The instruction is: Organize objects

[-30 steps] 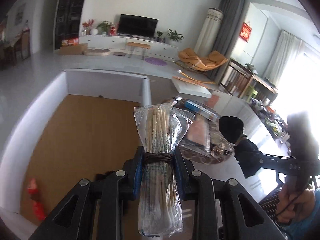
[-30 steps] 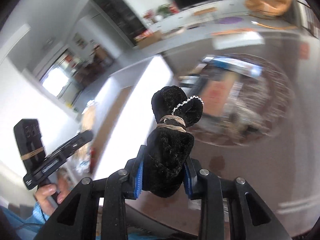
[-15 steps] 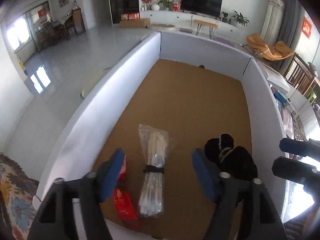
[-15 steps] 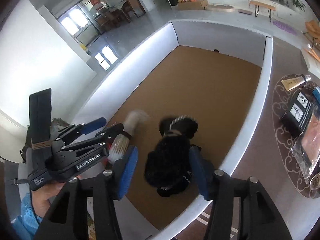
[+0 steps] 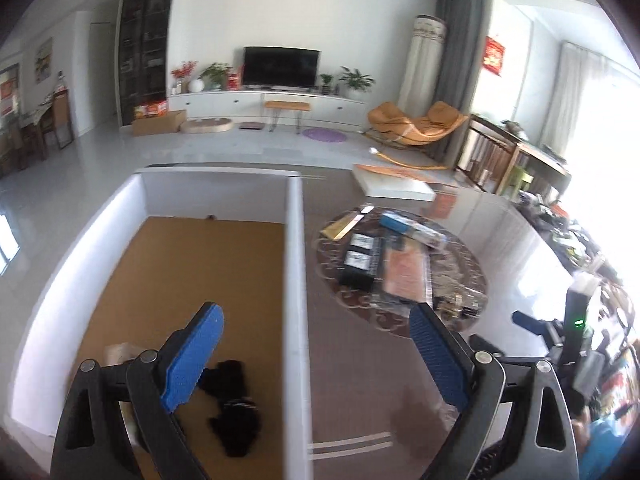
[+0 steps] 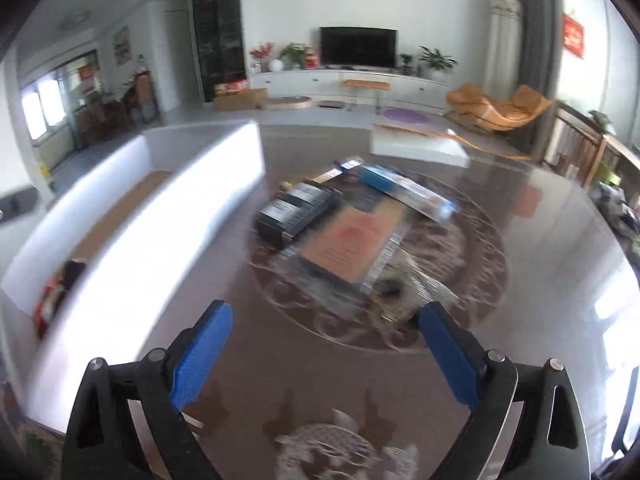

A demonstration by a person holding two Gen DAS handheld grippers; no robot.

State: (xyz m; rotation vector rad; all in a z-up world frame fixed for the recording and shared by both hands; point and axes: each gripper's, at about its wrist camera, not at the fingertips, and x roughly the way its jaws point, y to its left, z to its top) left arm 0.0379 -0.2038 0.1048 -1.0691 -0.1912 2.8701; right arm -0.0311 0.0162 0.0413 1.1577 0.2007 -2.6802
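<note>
So the black velvet pouch (image 5: 234, 412) is lying on the brown floor of the white-walled box (image 5: 298, 280), down at the near end, with a bit of a pale plastic bag (image 5: 118, 354) peeking out just to its left behind a tong arm. Left tongs (image 5: 316, 360) are spreading wide with nothing between the blue pads; they straddle the box's right wall, one pad over the box and one over the counter (image 5: 512, 240).

Right tongs (image 6: 326, 358) are also opening up, empty, hanging over the dark glossy counter just near of the round patterned mat (image 6: 472, 248). On that mat there's a black packet (image 6: 294, 210), an orange-ish flat pack in clear wrap (image 6: 352, 244) and a blue-ended box (image 6: 404, 190) at the far side, all a bit blurry. The white box sits left of the mat in that view, with something red (image 6: 46, 304) in its near corner.
</note>
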